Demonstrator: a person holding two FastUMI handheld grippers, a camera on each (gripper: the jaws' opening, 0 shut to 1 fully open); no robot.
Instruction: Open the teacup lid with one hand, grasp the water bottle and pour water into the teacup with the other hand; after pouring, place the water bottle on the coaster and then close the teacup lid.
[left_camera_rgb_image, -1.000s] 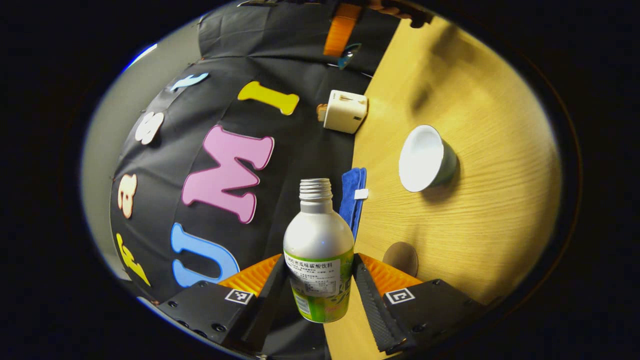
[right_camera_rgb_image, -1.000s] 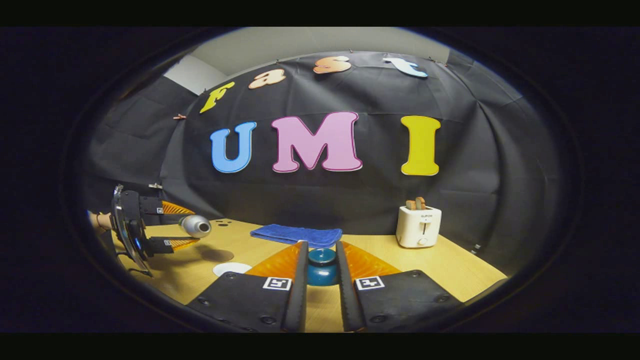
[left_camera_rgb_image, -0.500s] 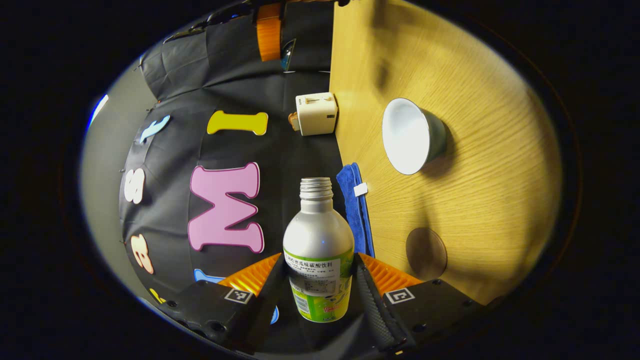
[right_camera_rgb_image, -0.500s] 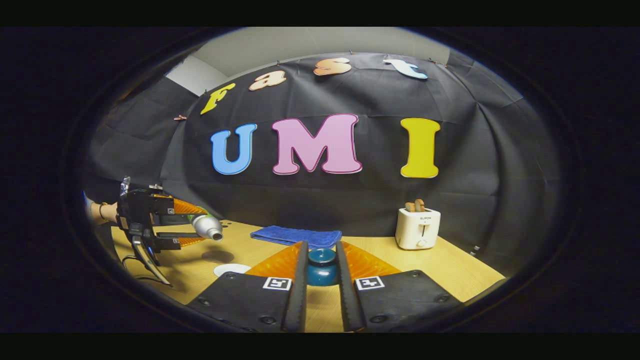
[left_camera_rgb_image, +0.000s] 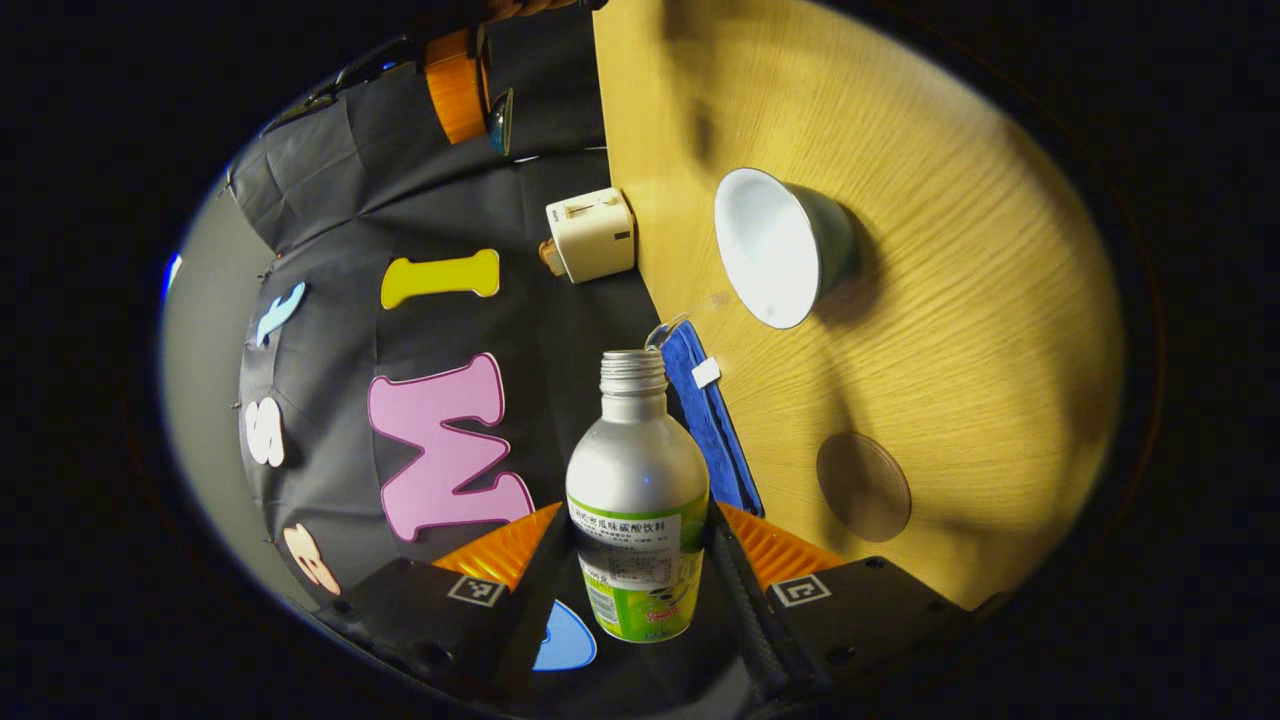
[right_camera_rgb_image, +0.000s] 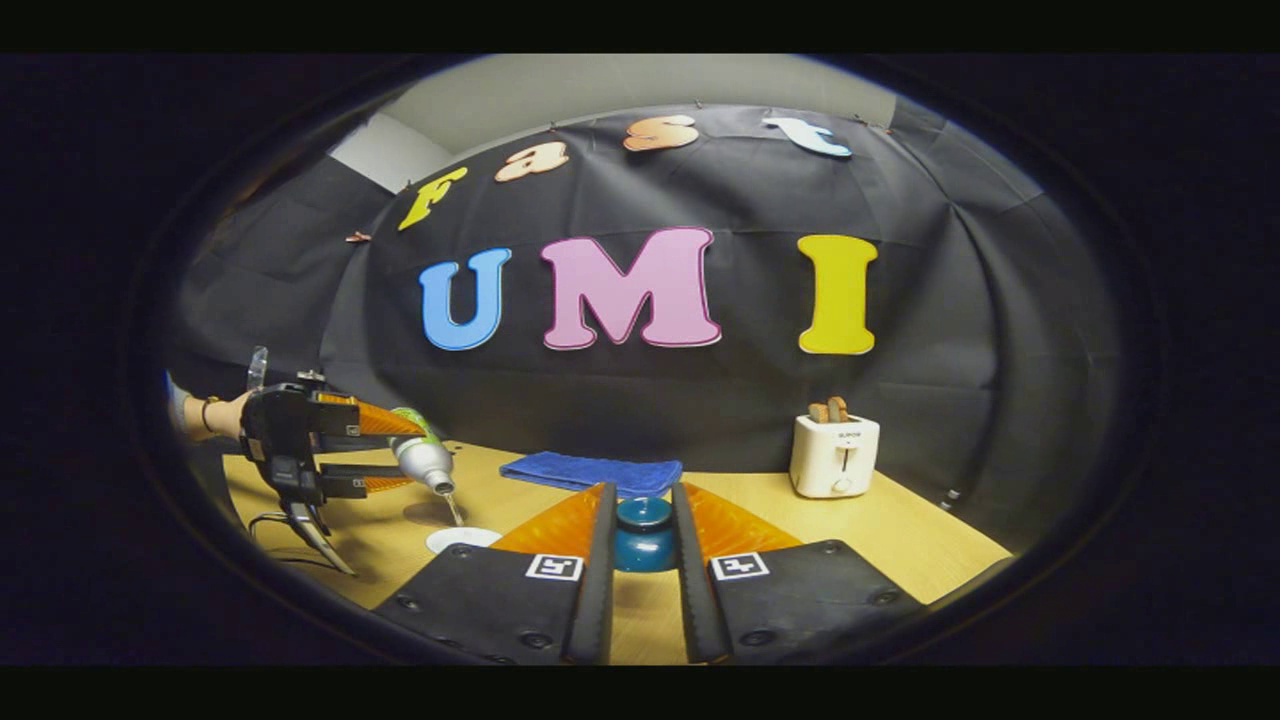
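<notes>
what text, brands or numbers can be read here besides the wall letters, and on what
Nothing can be quoted as legible.
Water bottle label: lines of print, too small to read reliably.
Toaster front: one small word, too blurred to read.
White tag on the blue towel: too small to tell any print.
Square markers on the right gripper: black-and-white patterns, no words.

Near the cup (left_camera_rgb_image: 782, 246): bare table (left_camera_rgb_image: 960, 300) on its open sides.
Back edge: toaster (right_camera_rgb_image: 835, 456) and blue cloth (right_camera_rgb_image: 590, 470) stand against the wall.
Between toaster and cloth: a free strip of wood.
Coaster (left_camera_rgb_image: 863, 486): bare, nothing close, though its far side looks shadowed.
</notes>
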